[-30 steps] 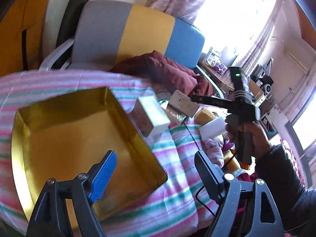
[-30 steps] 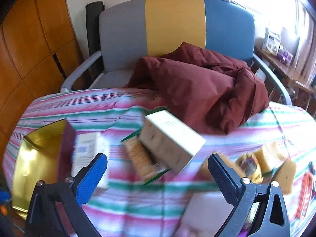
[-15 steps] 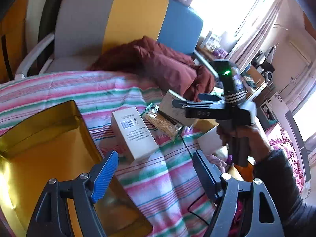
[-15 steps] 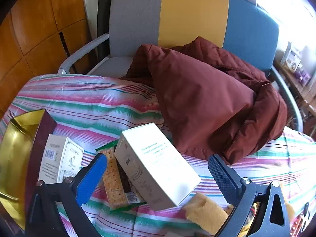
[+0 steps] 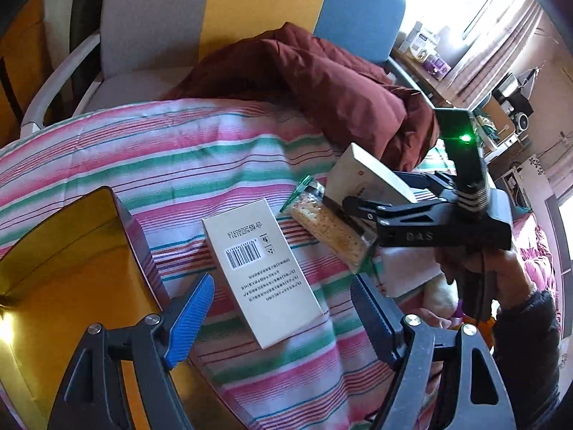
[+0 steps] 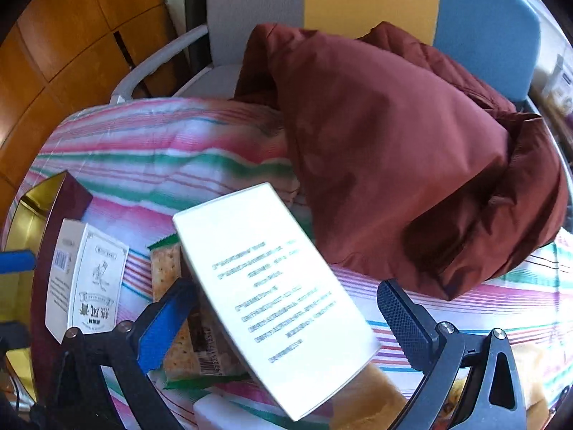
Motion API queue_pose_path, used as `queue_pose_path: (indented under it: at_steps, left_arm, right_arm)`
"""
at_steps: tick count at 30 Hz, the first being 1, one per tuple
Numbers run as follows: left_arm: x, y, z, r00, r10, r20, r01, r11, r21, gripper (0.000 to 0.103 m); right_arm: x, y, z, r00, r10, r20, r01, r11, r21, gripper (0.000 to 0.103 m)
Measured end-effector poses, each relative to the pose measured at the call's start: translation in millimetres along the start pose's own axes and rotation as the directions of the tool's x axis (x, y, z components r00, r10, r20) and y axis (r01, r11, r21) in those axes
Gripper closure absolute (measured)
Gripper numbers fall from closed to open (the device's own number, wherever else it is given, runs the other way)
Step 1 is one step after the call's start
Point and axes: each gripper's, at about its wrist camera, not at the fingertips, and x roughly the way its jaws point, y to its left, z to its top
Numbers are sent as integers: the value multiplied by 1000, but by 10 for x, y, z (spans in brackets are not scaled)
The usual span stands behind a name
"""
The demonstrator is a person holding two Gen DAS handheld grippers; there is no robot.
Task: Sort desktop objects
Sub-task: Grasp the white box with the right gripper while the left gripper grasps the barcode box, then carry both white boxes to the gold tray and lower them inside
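Observation:
A white carton with a barcode (image 5: 263, 274) lies on the striped cloth, right in front of my open left gripper (image 5: 283, 319), between its spread fingers. It also shows in the right wrist view (image 6: 86, 279). A gold-lined tin box (image 5: 64, 286) stands at the left. My right gripper (image 6: 286, 319) is open with its fingers either side of a tilted white box (image 6: 275, 294), which rests on a cracker pack (image 6: 179, 326). In the left wrist view the right gripper (image 5: 361, 199) reaches to that white box (image 5: 365, 175) and the cracker pack (image 5: 329, 229).
A dark red jacket (image 6: 401, 150) is heaped at the back, against a grey, yellow and blue chair (image 5: 215, 18). Yellow sponge-like pieces (image 6: 369, 394) and a white block (image 6: 222, 412) lie near the right gripper. The tin box rim (image 6: 25, 222) is at far left.
The left gripper has moved right from over the tin box to the barcode carton. The right gripper has closed in on the tilted white box, which now lies between its fingers.

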Motion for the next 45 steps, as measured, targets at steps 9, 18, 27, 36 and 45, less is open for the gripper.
queue_pose_path:
  at_steps: [9,18,27,36,45]
  left_arm:
    - [193,45,19,995,92,-32,-92,996,-9,23]
    - [308,59,3,996,90,-21,-91,995,-35,23]
    - [273,-15,49,994,99,-49,-102,993,-51,25]
    - [480,0,-52,988,145,-54,-147,989,-30,47]
    - [-48,-103,-135,981,116,157,-120,993,17,53]
  right_arm:
    - [-26,152,10,1000,-14,-16,13,998,-58,42]
    - [-73,212,17,999,-28,-23,25,993,-112,53]
    - [-195,311,61,999,-32,6,33,992,-124,53]
    - [-278,399,96,998,-37,42,42,989,-140,53]
    - [-505,533,156,993,5,115,10,991,-131,53]
